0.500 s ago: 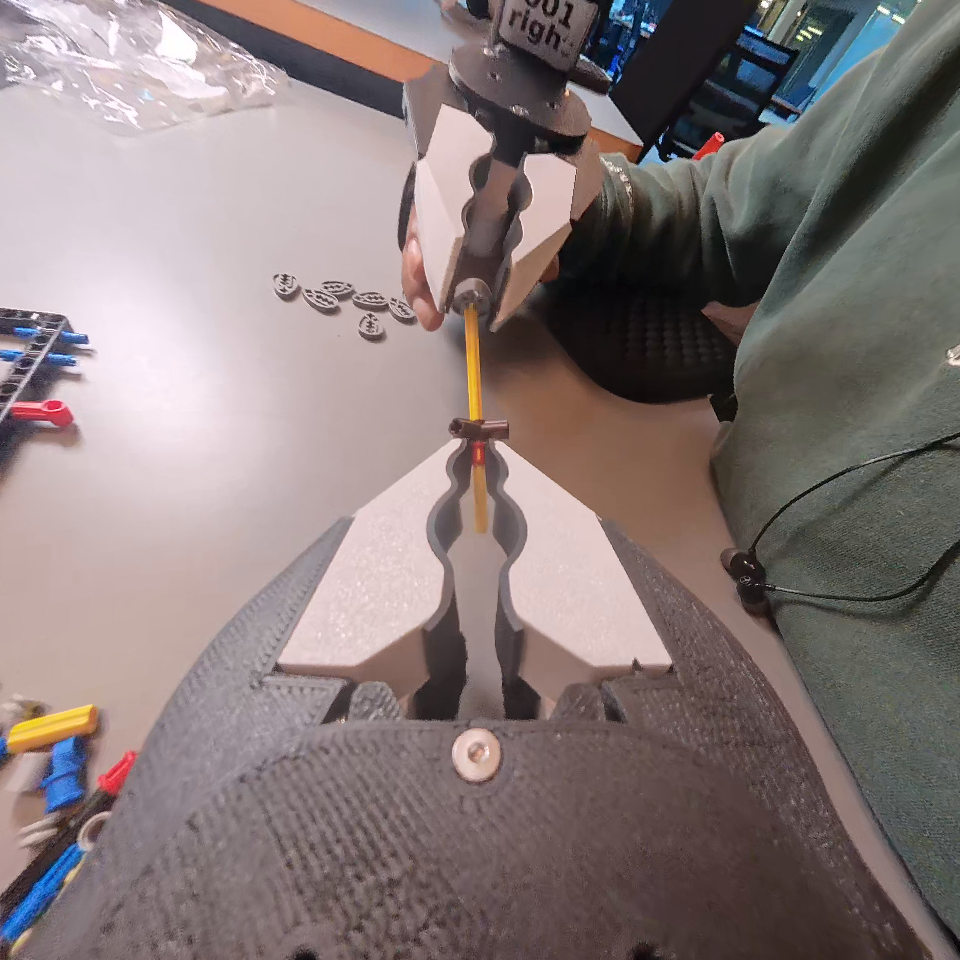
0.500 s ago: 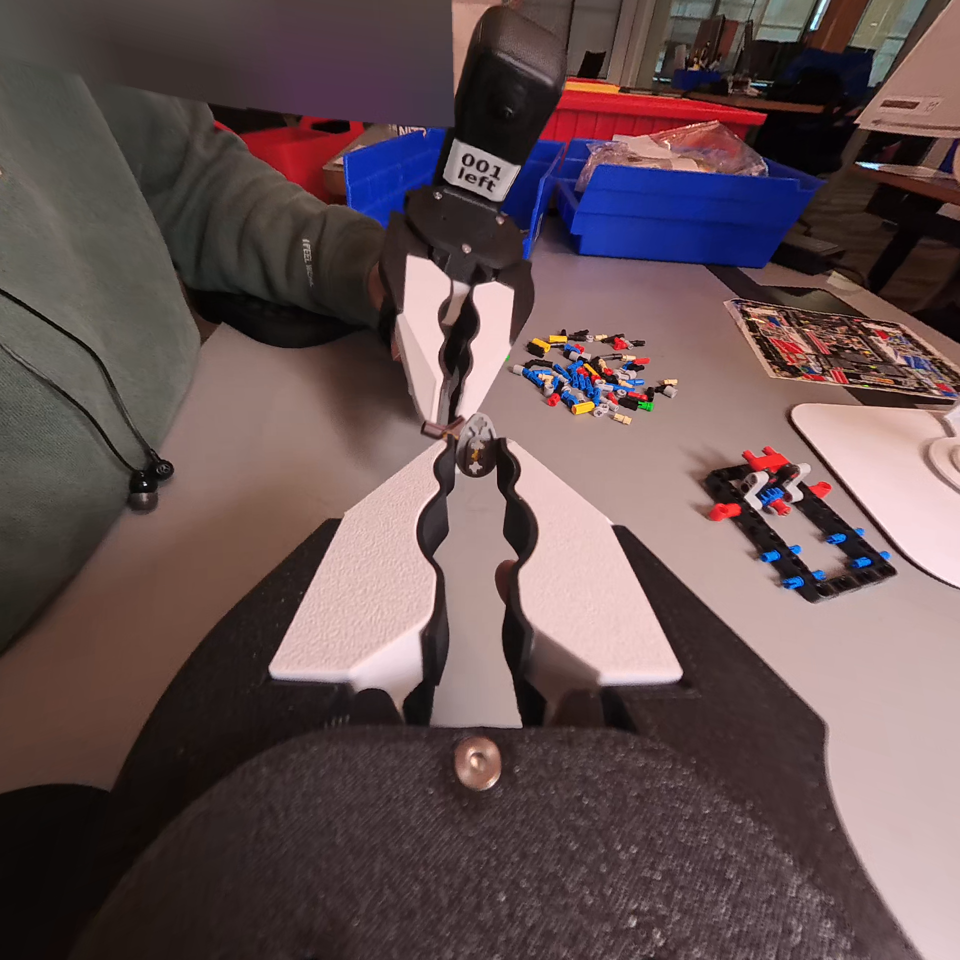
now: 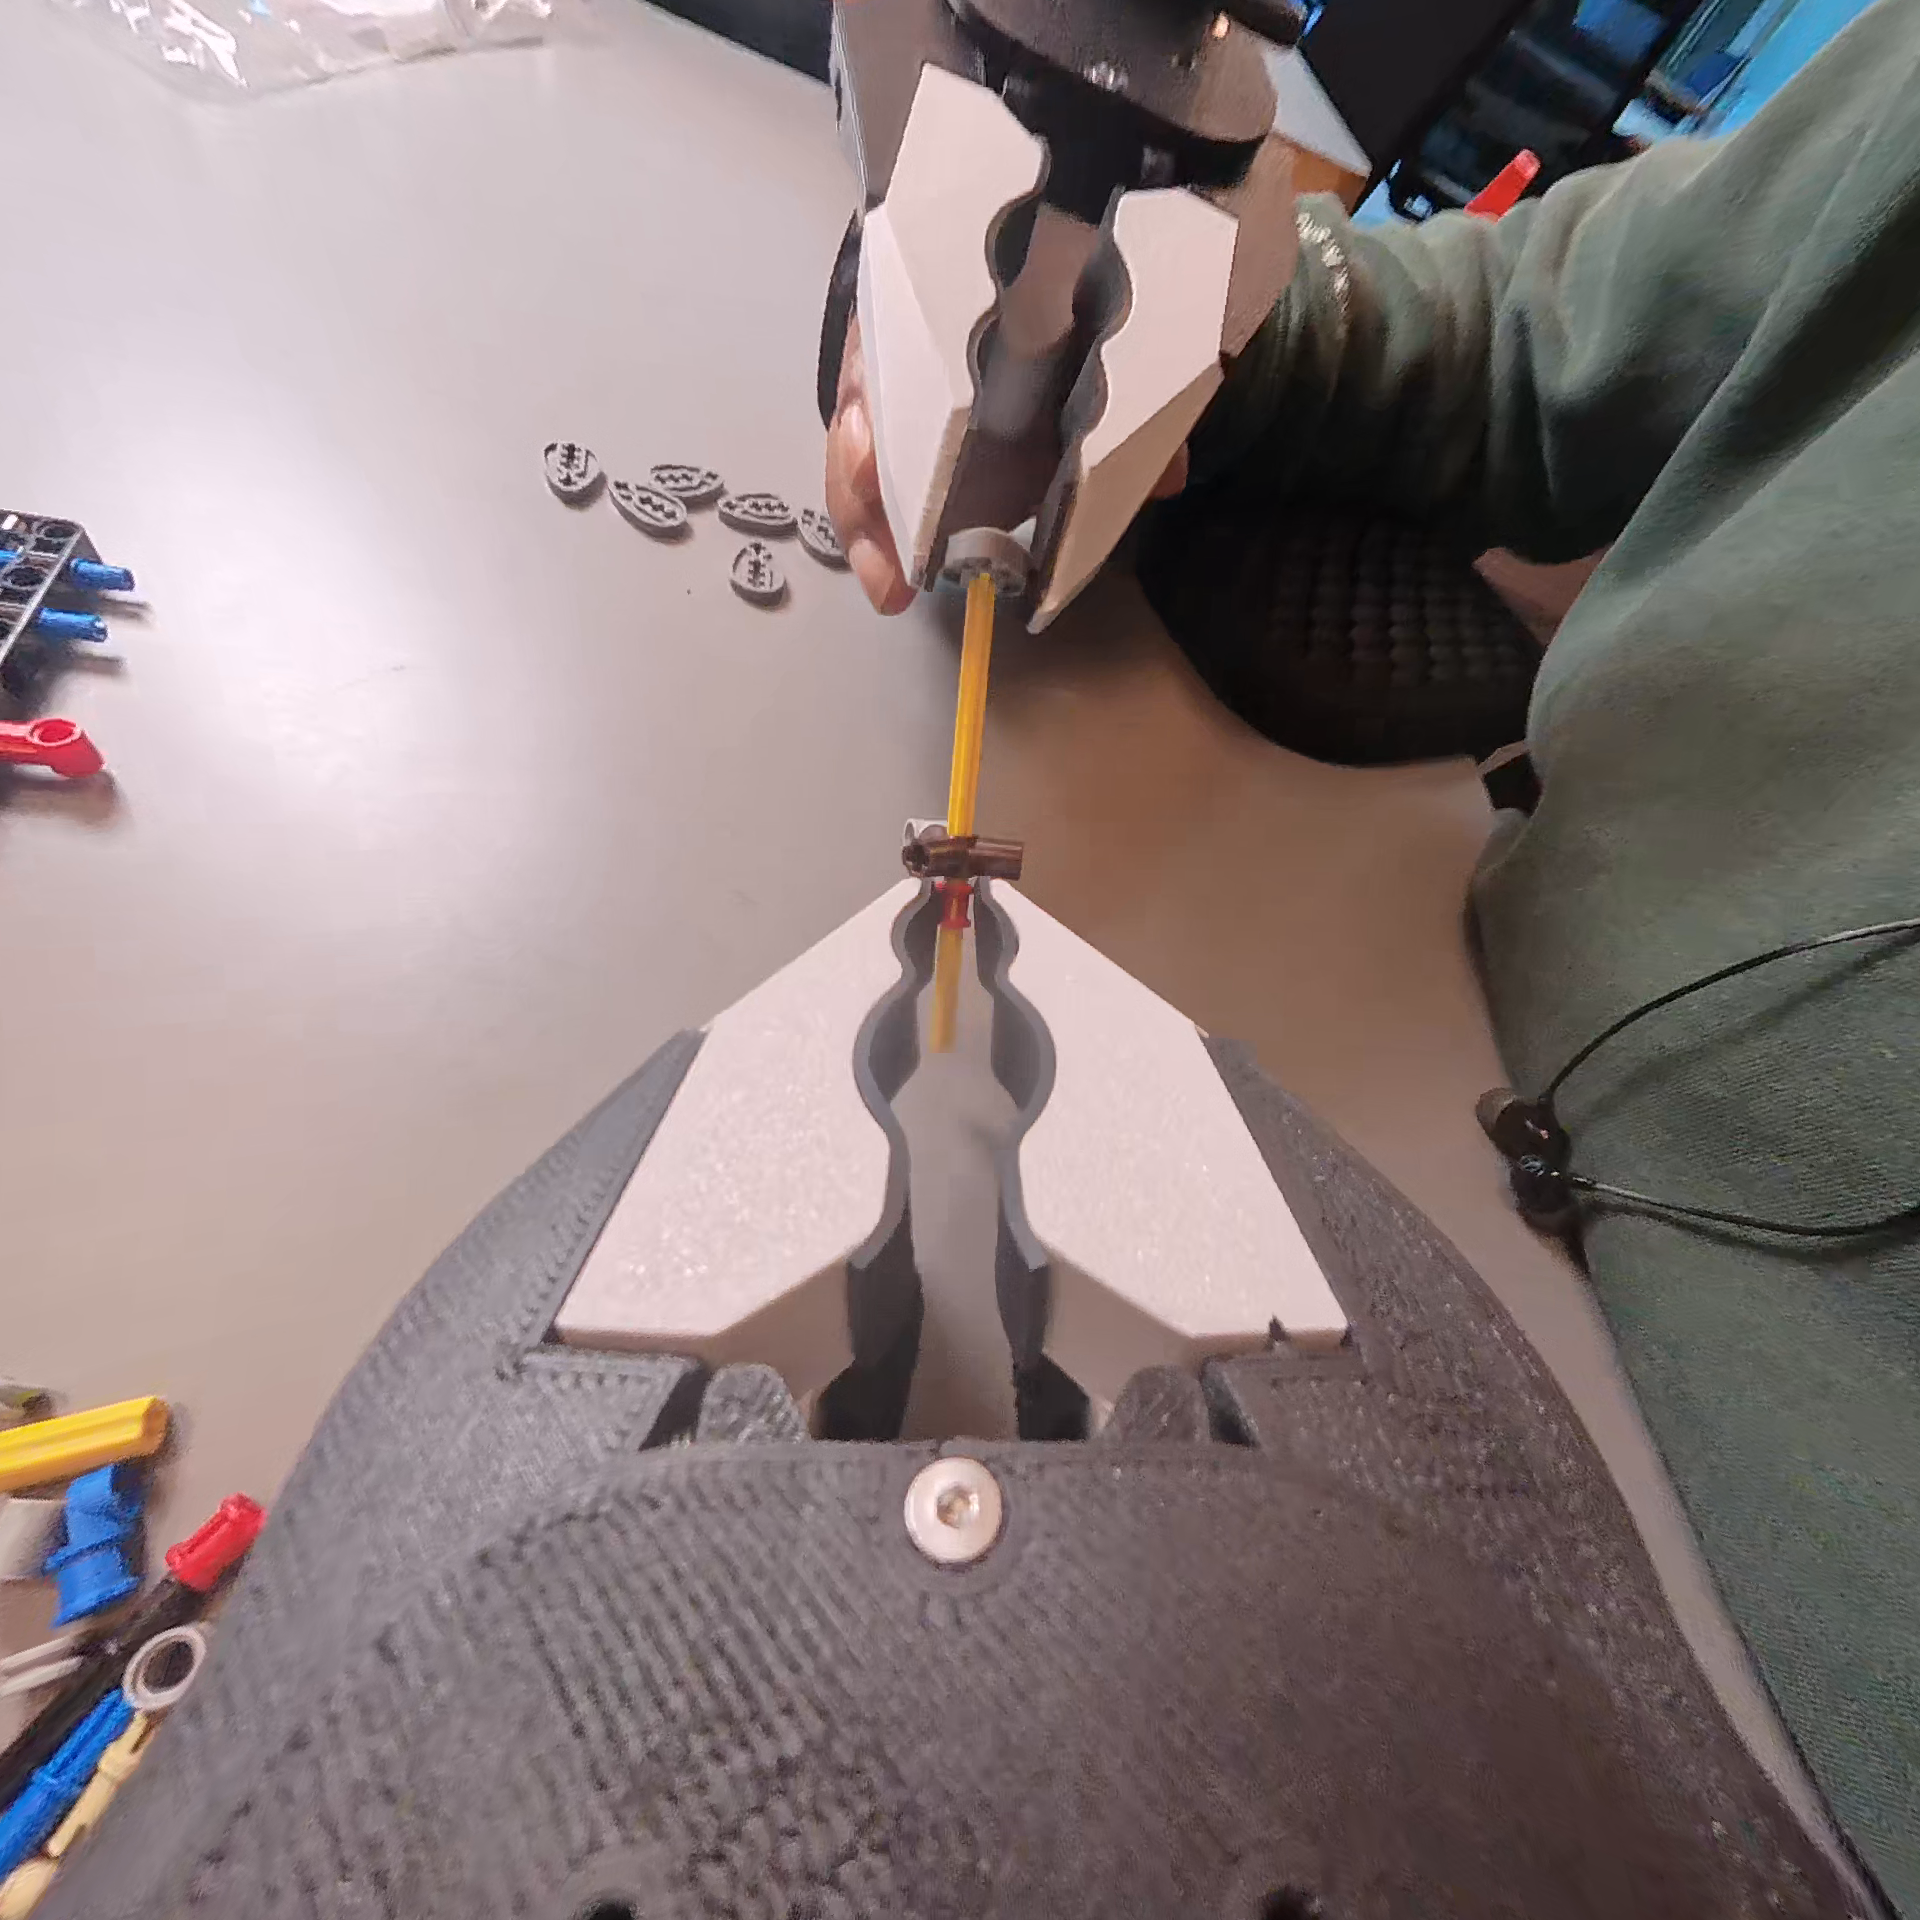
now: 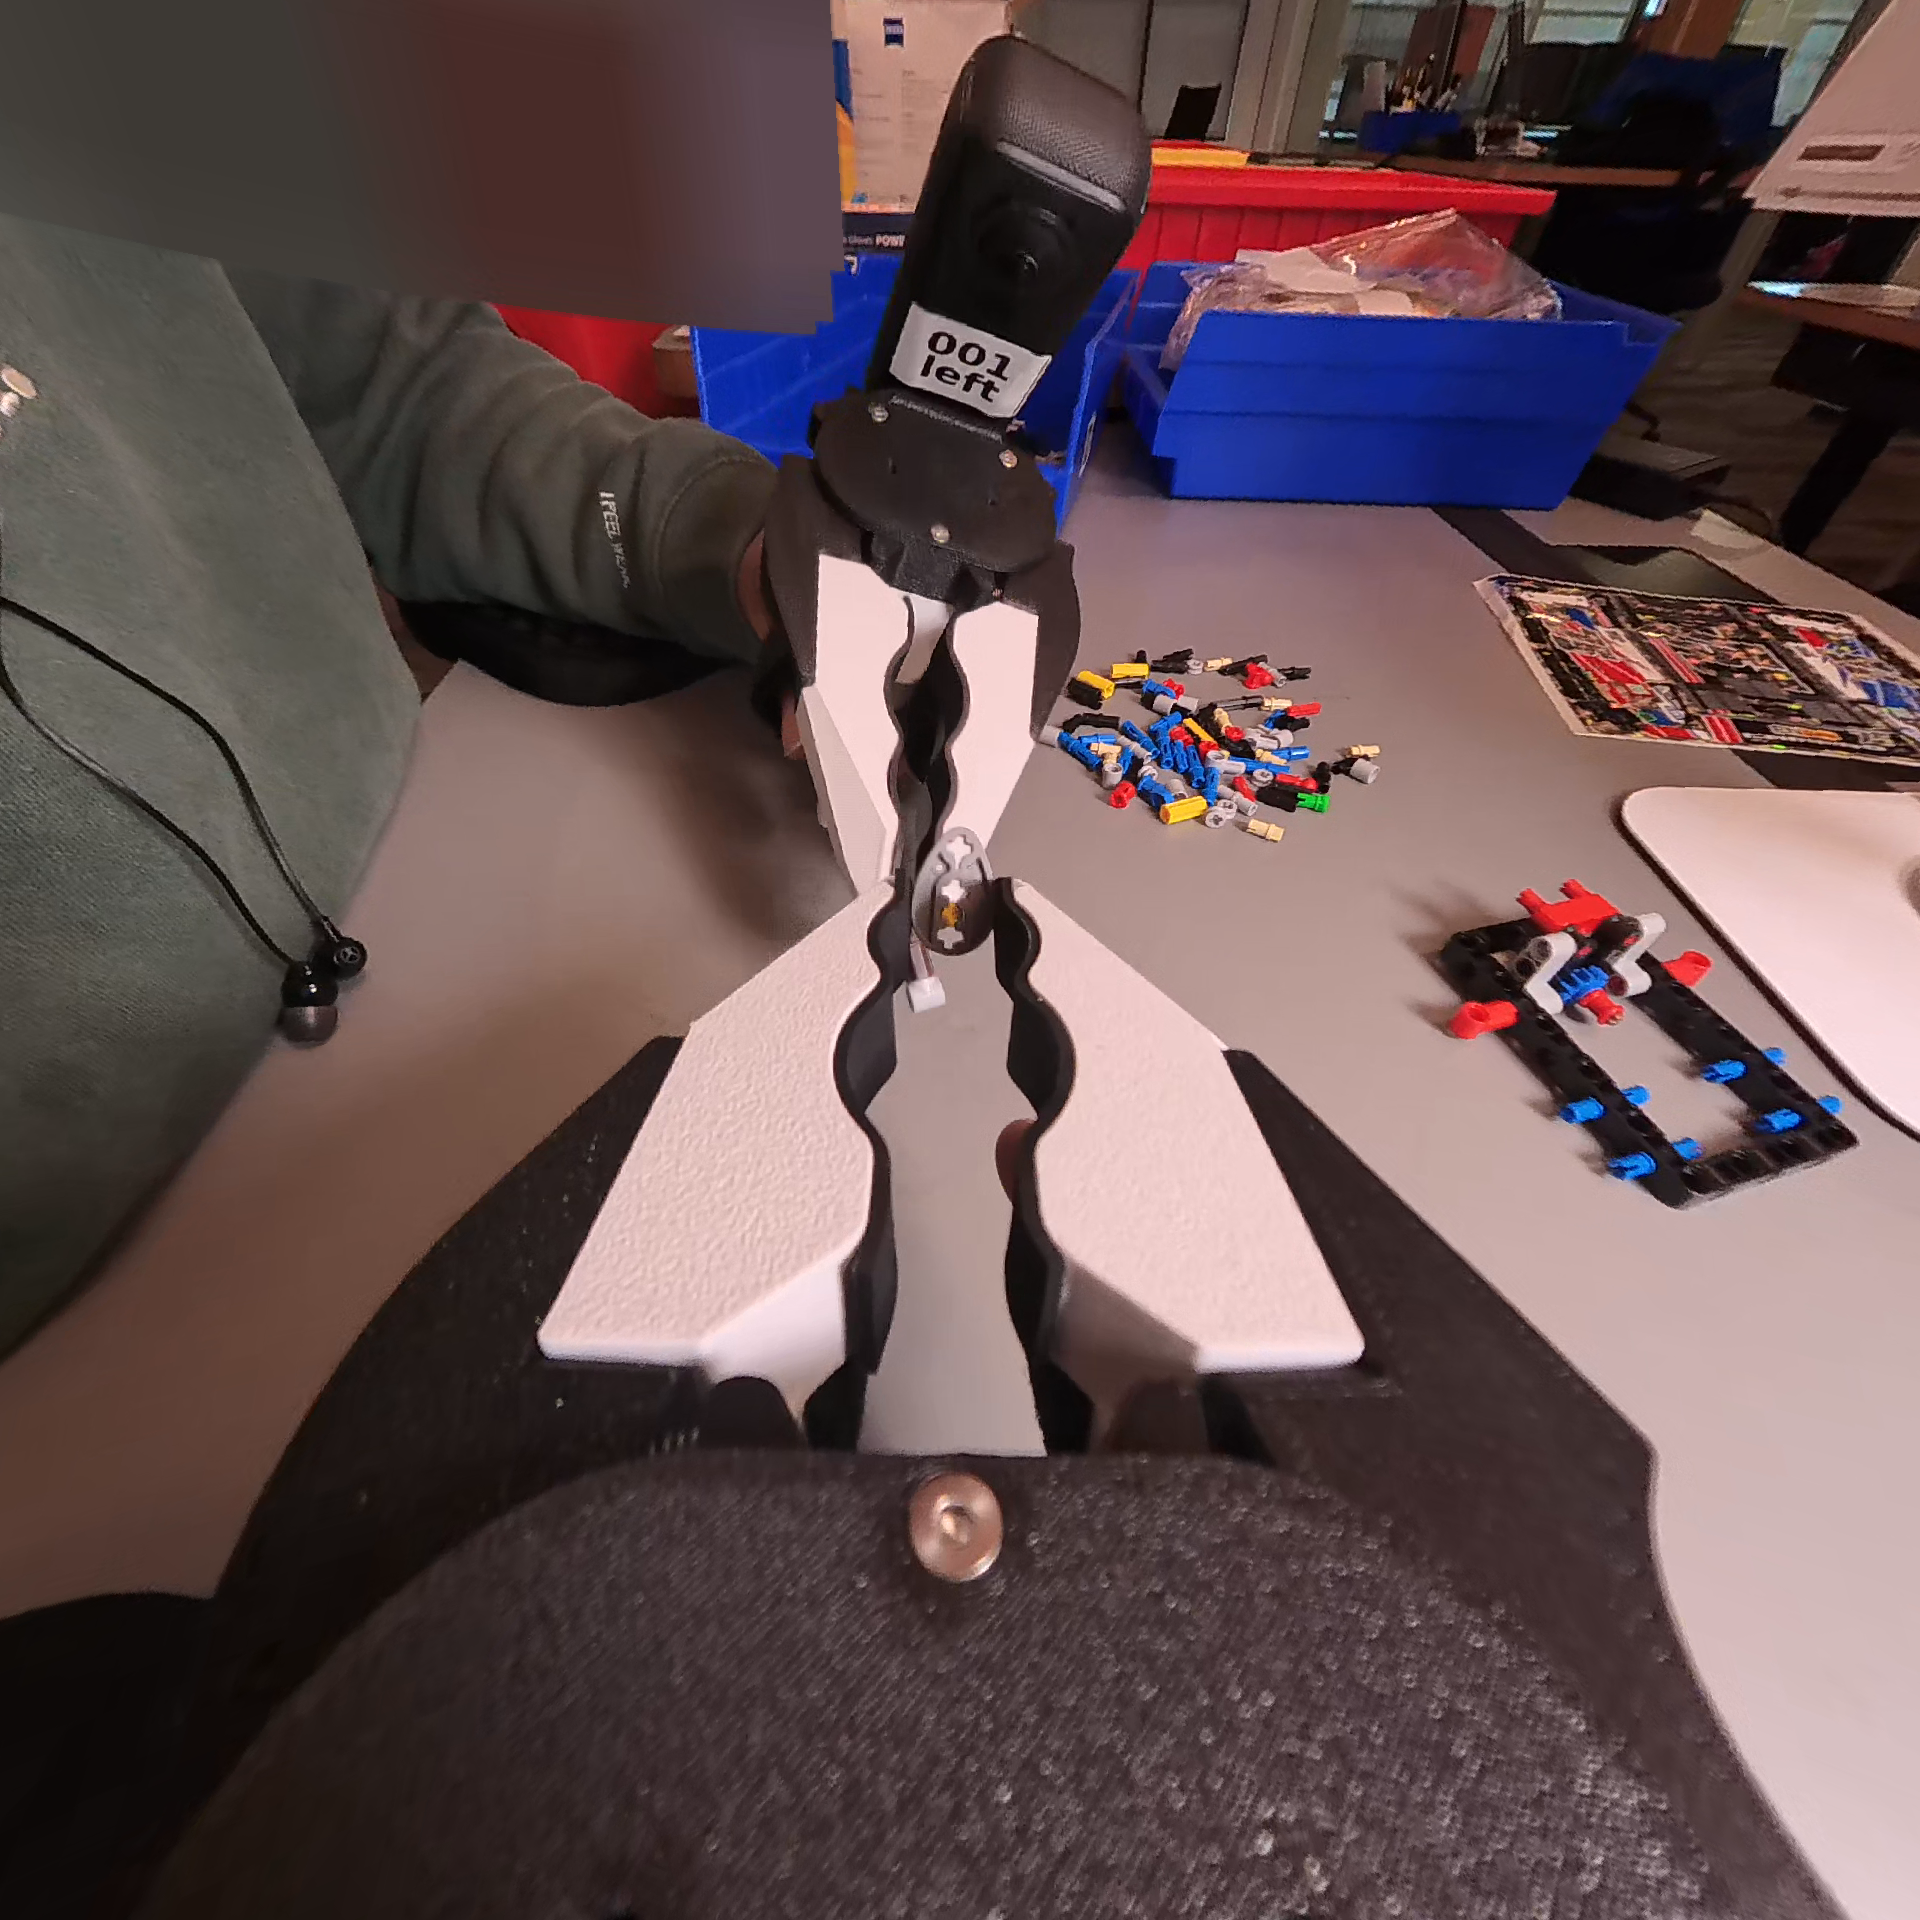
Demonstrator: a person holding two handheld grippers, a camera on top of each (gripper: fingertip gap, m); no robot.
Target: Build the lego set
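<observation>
Lego sub-assembly was in mid-air between the two tools: a yellow axle [image 3: 966, 717] carrying a dark cross connector [image 3: 962, 854] and a red bush [image 3: 952, 906].

Left gripper [image 3: 954, 902] had its tips closed on the axle at the red bush, the connector sitting just ahead of them. Right gripper [image 4: 940, 914] was clamped on a grey oval cam [image 4: 951, 894] at the axle's far end; the yellow axle end showed in the cam's middle cross hole.

Change vs half a second earlier: the right gripper sat closer and larger in the left wrist view, and the axle ran slightly tilted rather than straight. The cam still sat at the axle tip. My read: it had only just begun to seat and was not yet pushed down towards the connector.

Implication: the two tools needed to come back in line before pushing further, or the axle might cock in the hole.

Elsewhere, spare grey cams [image 3: 665, 499] lay on the table [image 3: 416, 831]. The black frame [image 4: 1652, 1060] and the loose-parts pile [image 4: 1205, 738] sat well apart from the work, untouched.
</observation>
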